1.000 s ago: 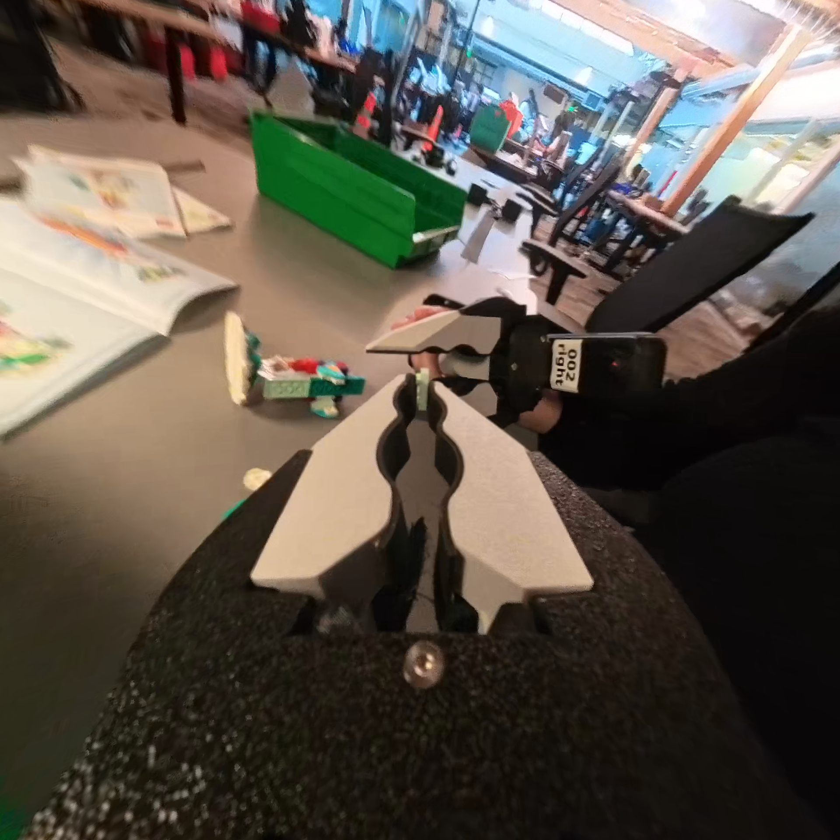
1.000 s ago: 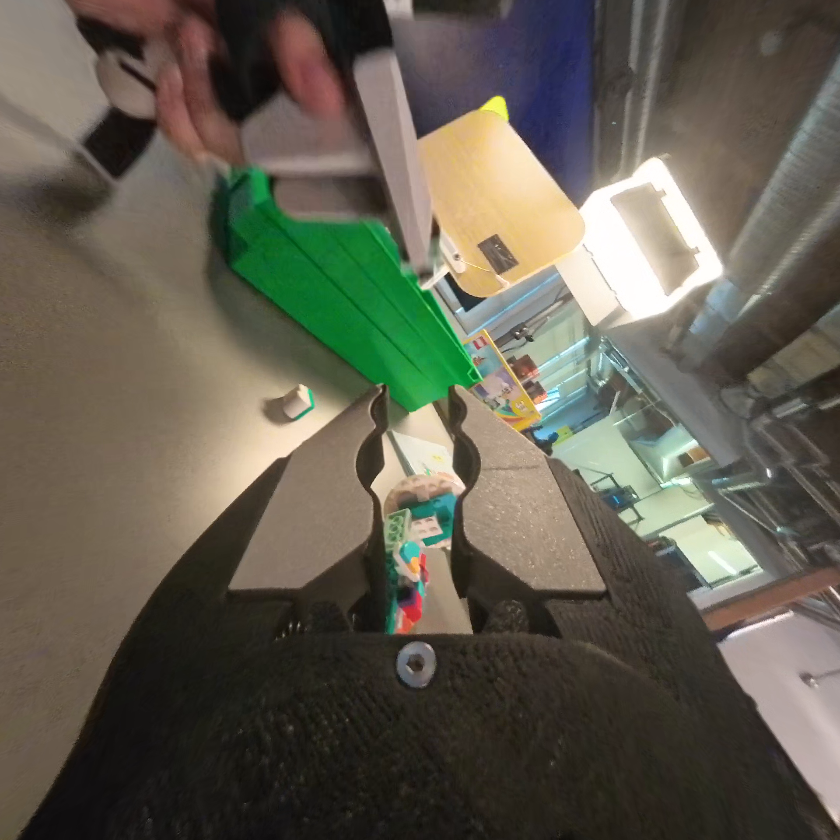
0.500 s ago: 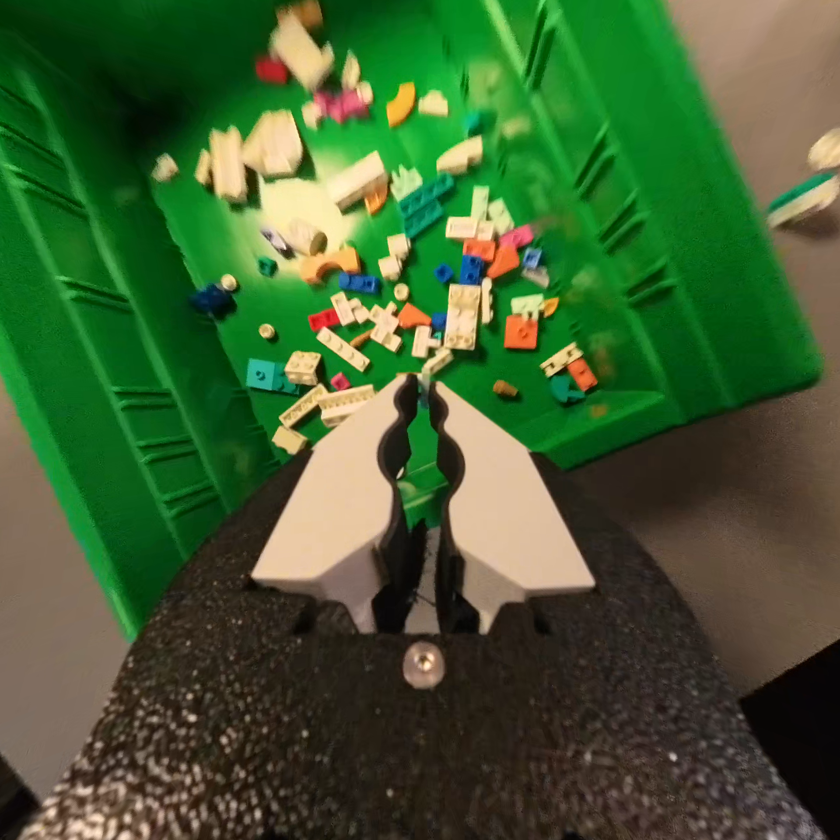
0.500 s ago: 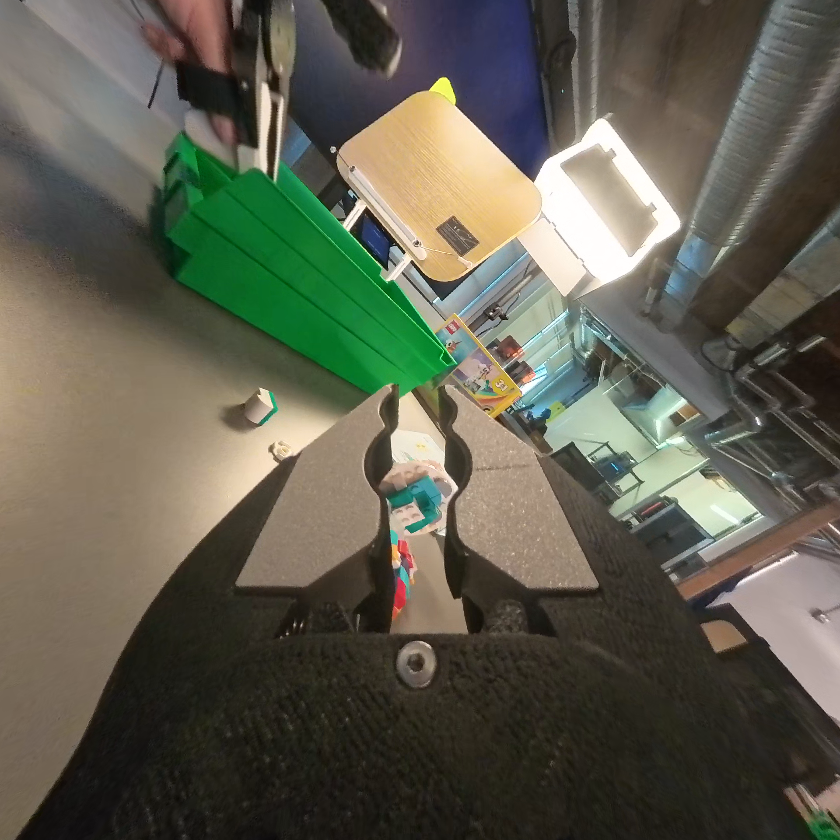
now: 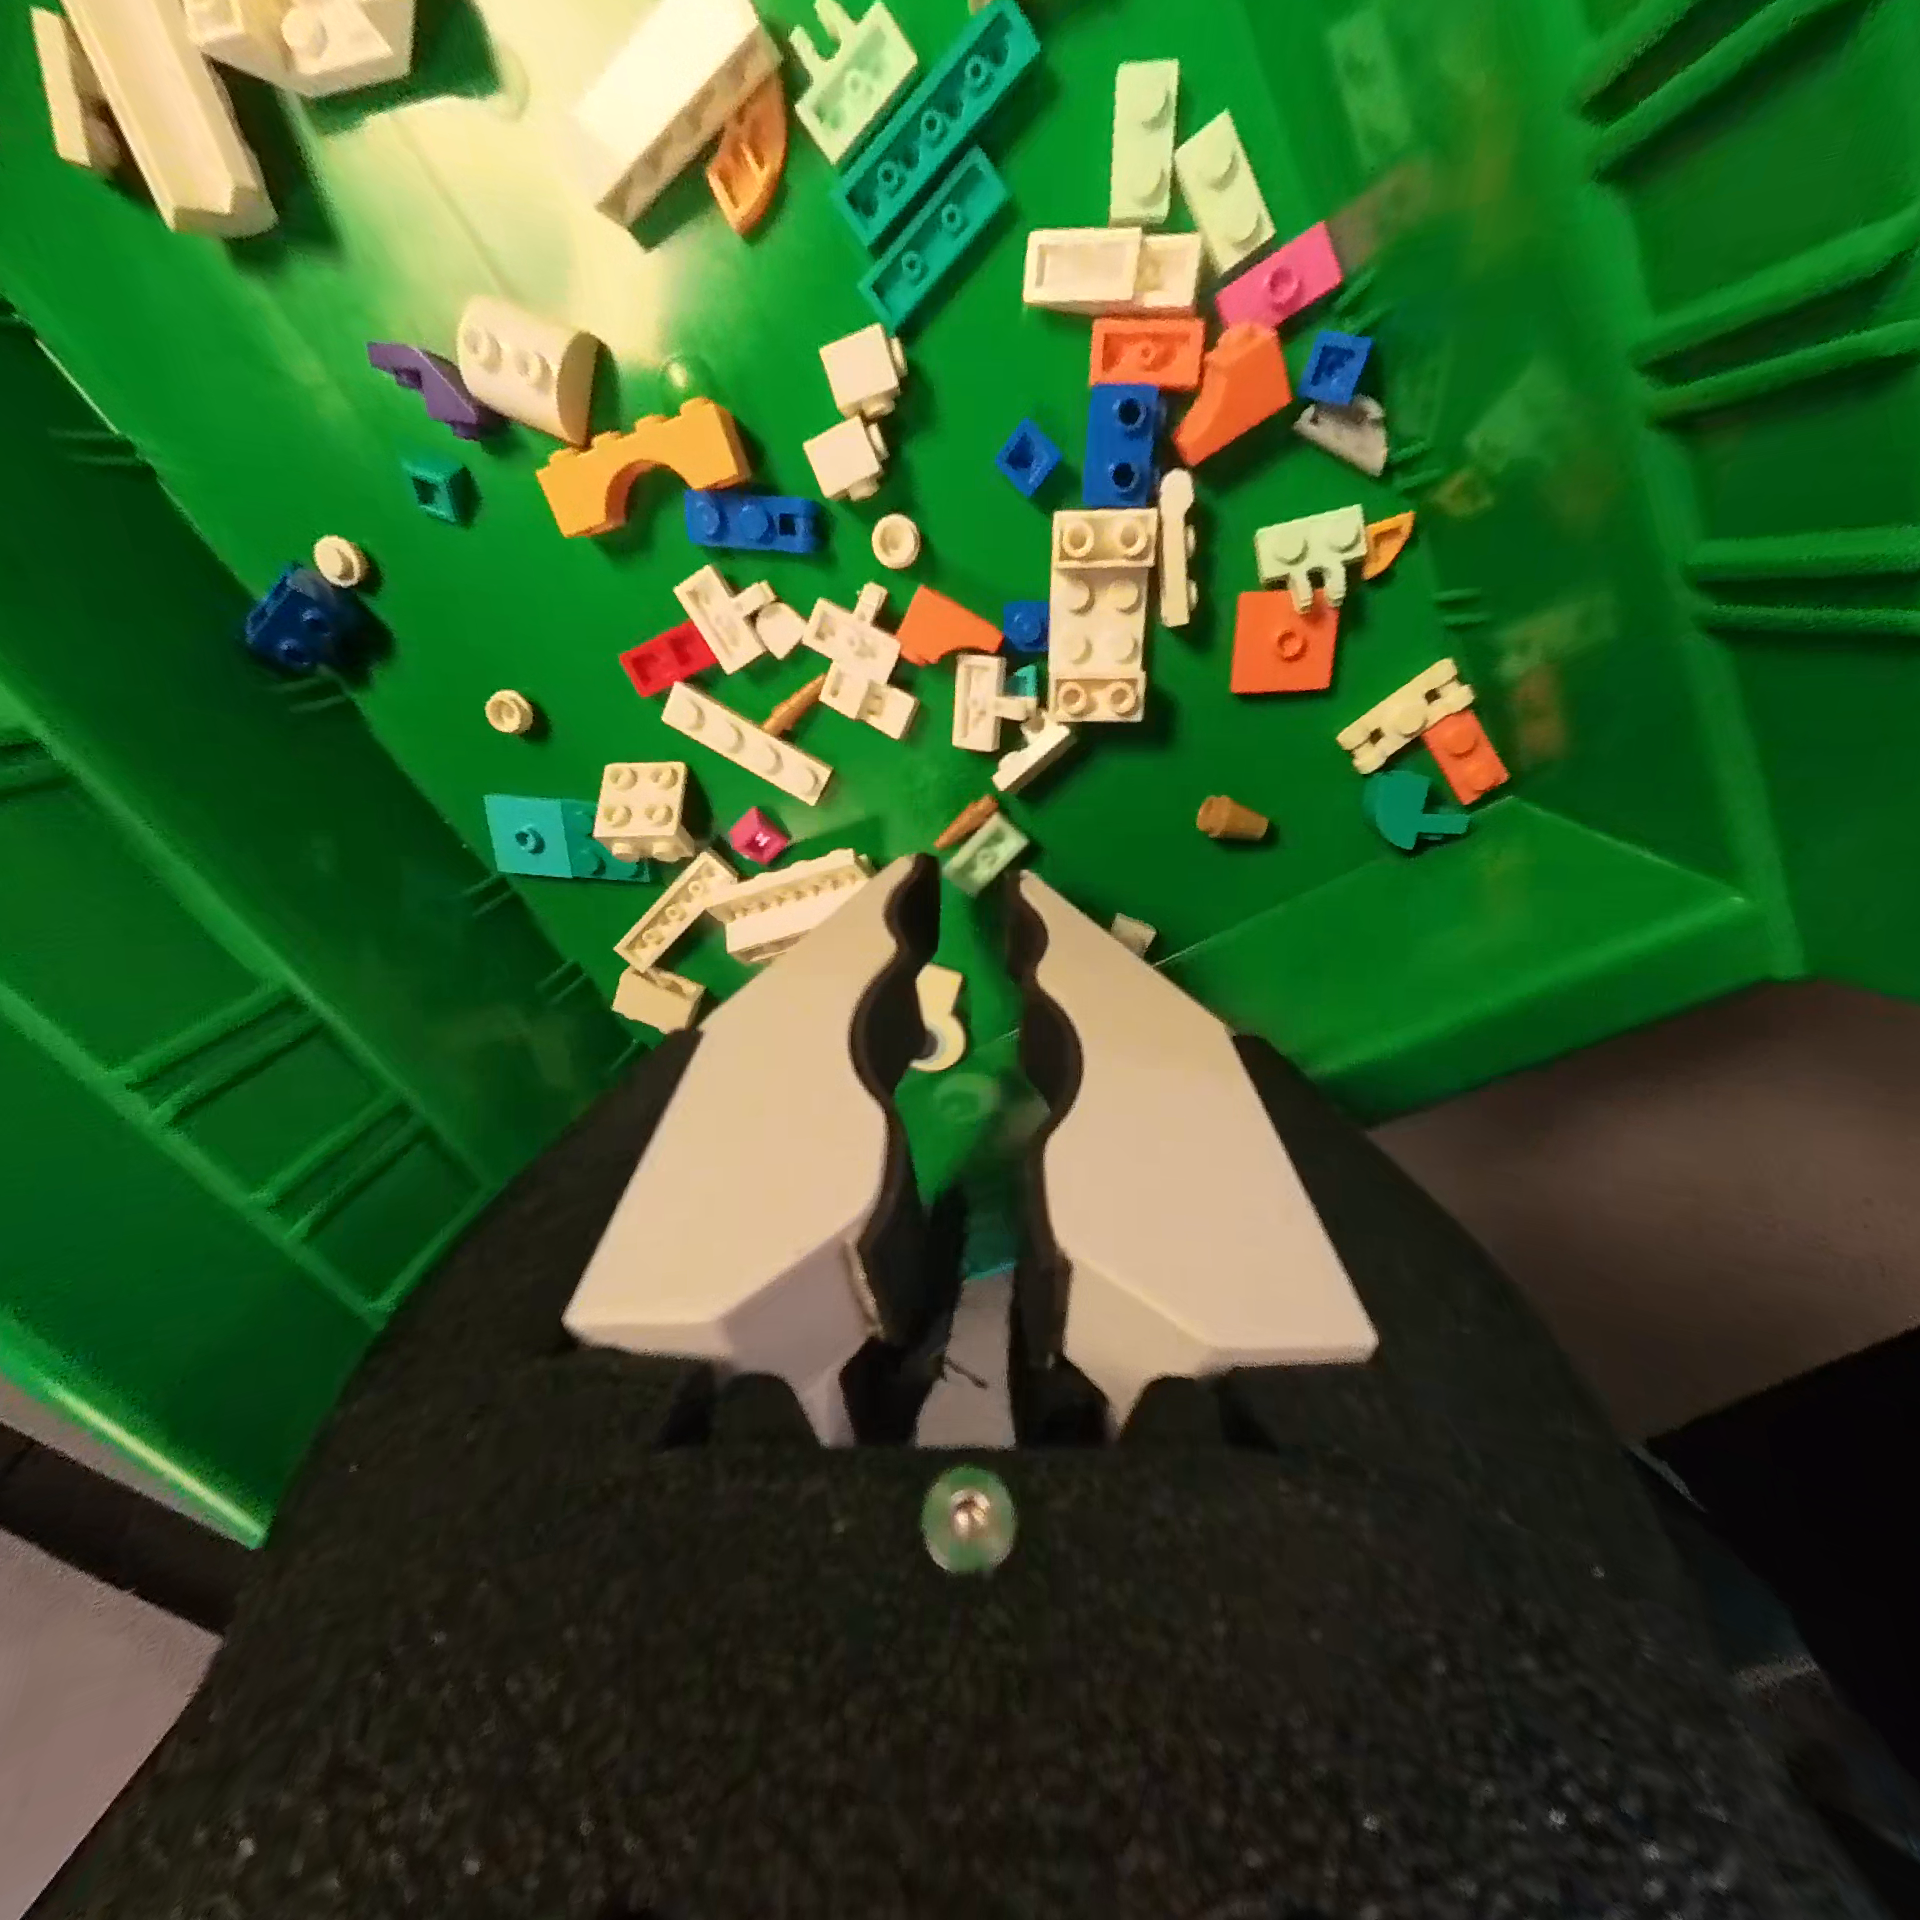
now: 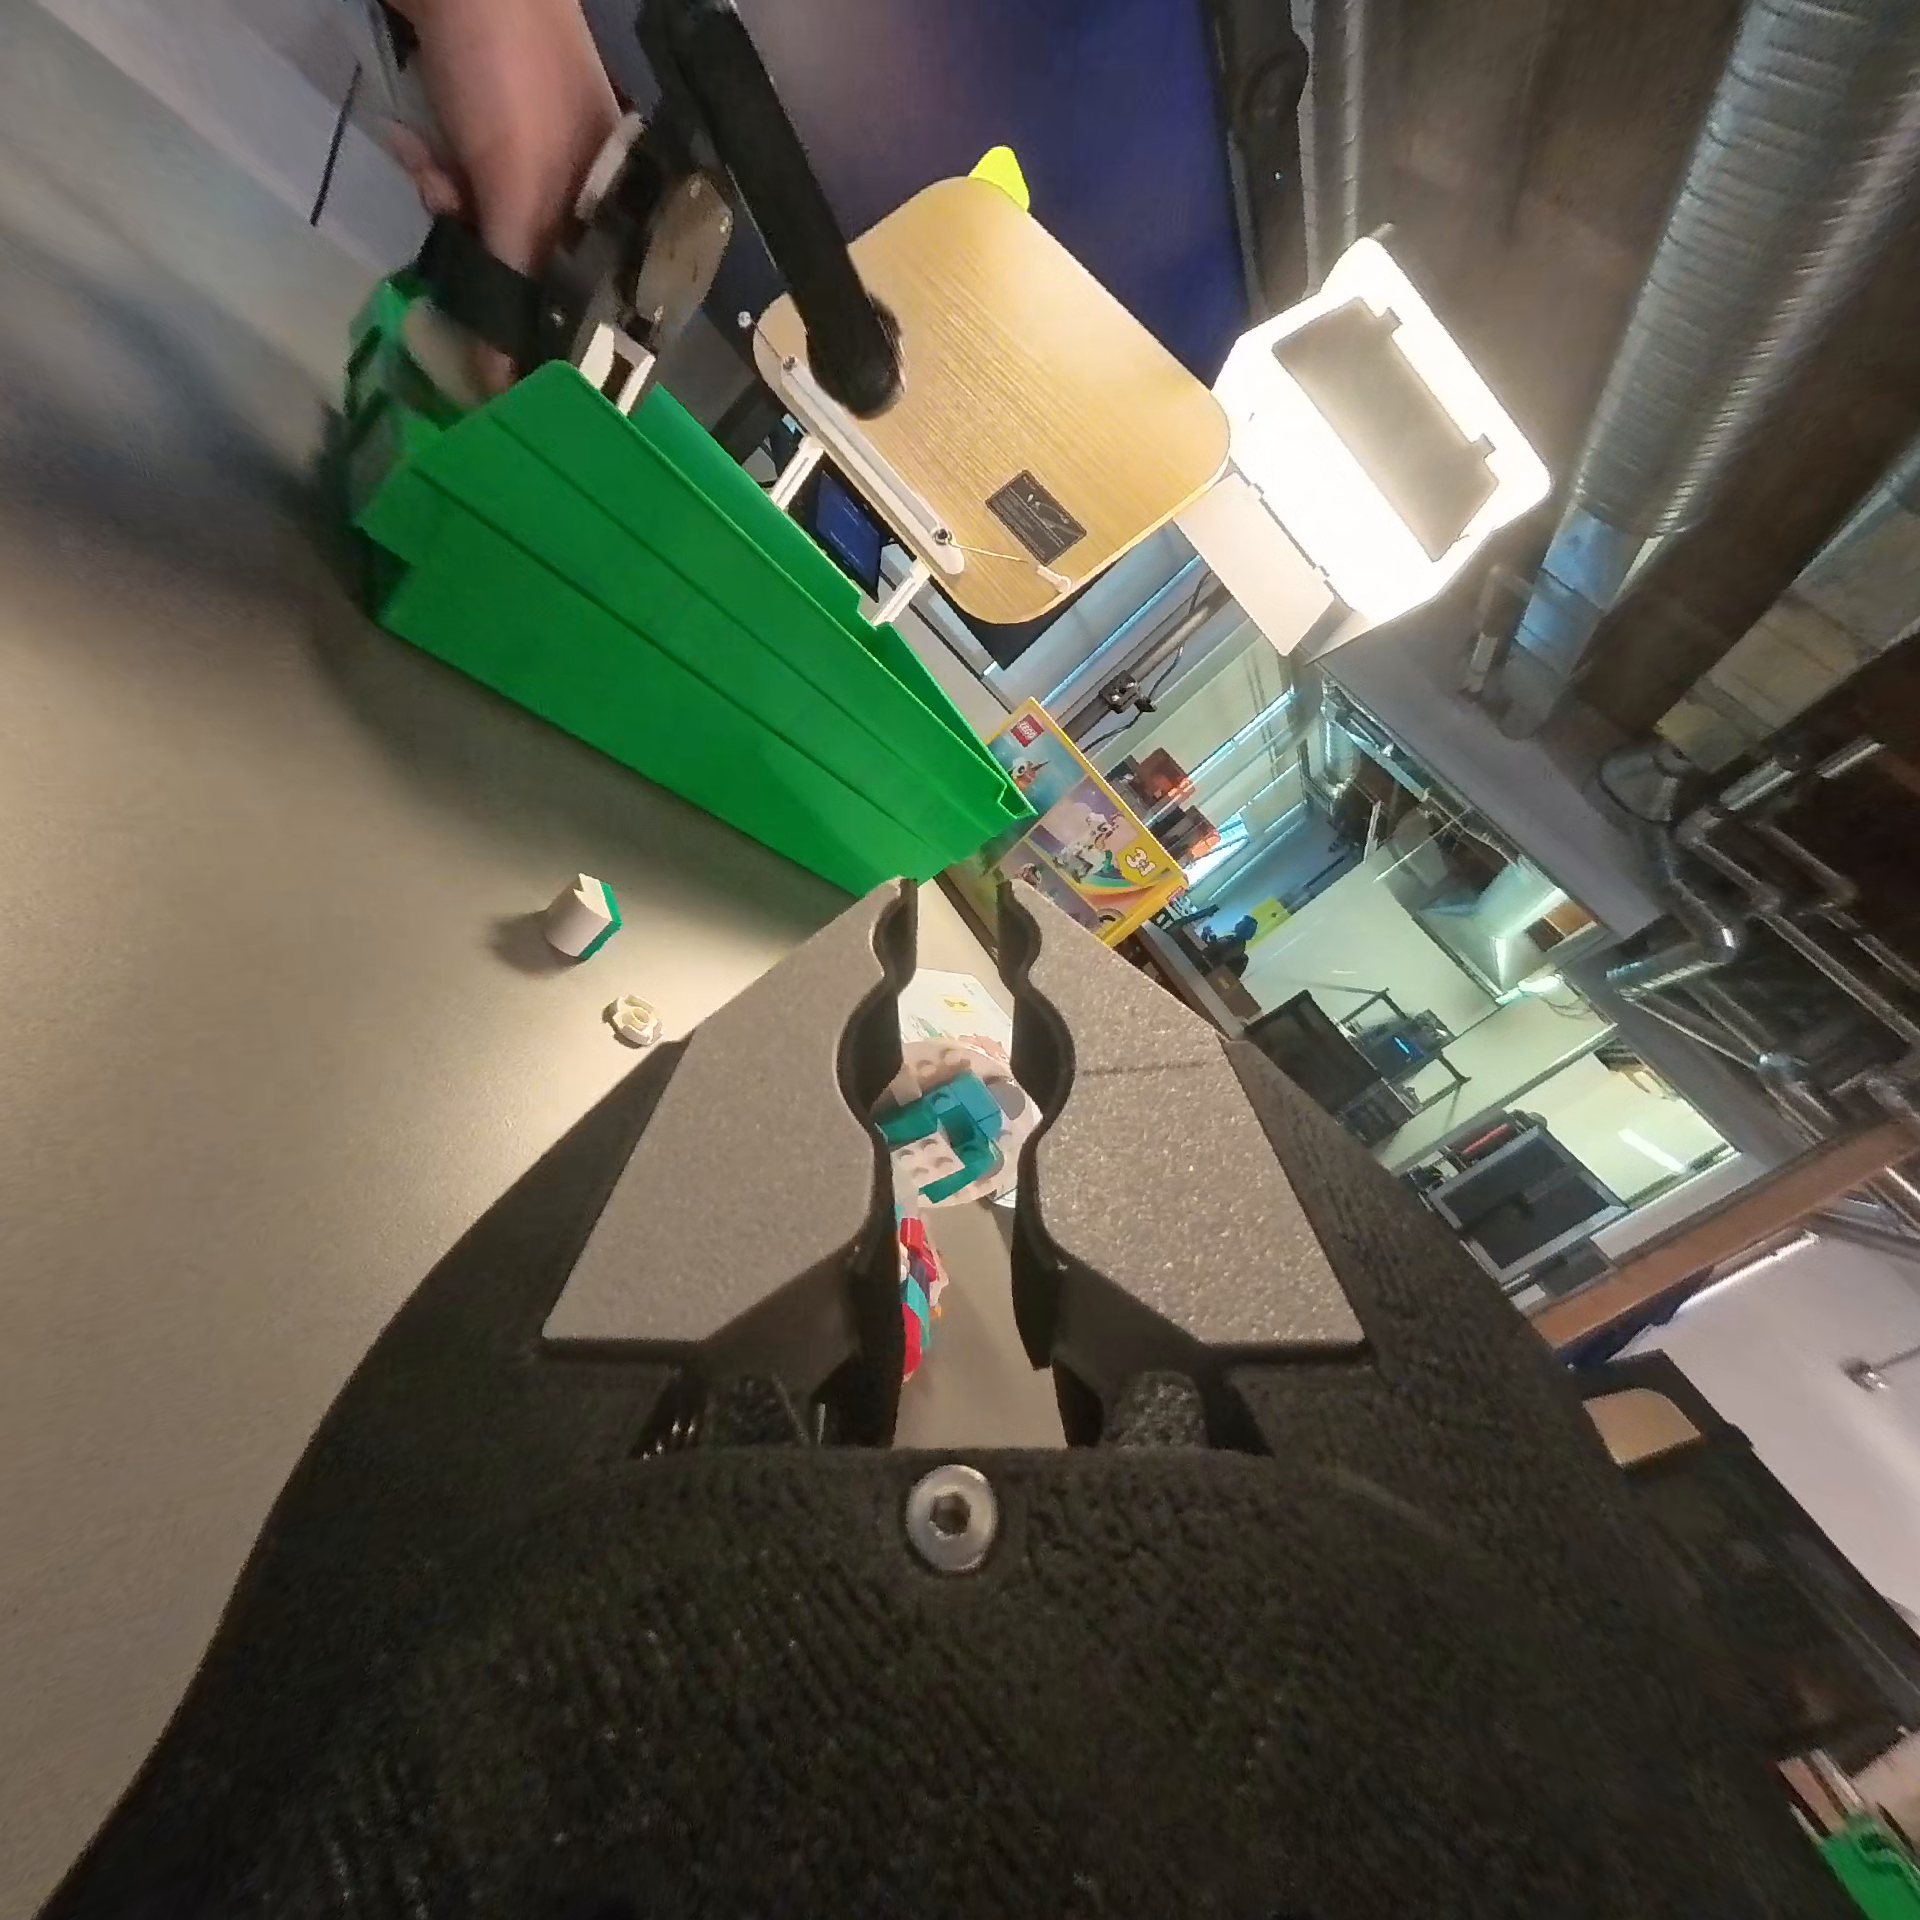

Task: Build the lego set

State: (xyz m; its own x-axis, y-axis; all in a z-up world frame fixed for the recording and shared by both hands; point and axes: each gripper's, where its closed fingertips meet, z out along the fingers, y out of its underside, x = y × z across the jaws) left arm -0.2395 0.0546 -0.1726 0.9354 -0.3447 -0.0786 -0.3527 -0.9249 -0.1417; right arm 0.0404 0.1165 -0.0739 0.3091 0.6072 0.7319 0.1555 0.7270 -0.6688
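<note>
The left gripper (image 5: 971, 883) hangs over a green plastic bin (image 5: 260, 935) of loose toy bricks, jaws slightly parted, a pale-green small brick (image 5: 987, 852) just past its tips. The right gripper (image 6: 956, 894) is narrowly parted above a teal-and-white brick model (image 6: 951, 1127) on the grey table (image 6: 208, 831).

- One green bin (image 5: 260, 1091), filling most of the left wrist view.
- Several dozen loose toy bricks (image 5: 1101, 613) scattered on its floor, too many for an exact count.
- Two small pieces (image 6: 580, 914) lying on the grey table (image 6: 208, 1039), left of centre in the right wrist view.
- One yellow toy box (image 6: 1091, 821), centre.
- One small brick model (image 6: 940, 1127), centre.
</note>
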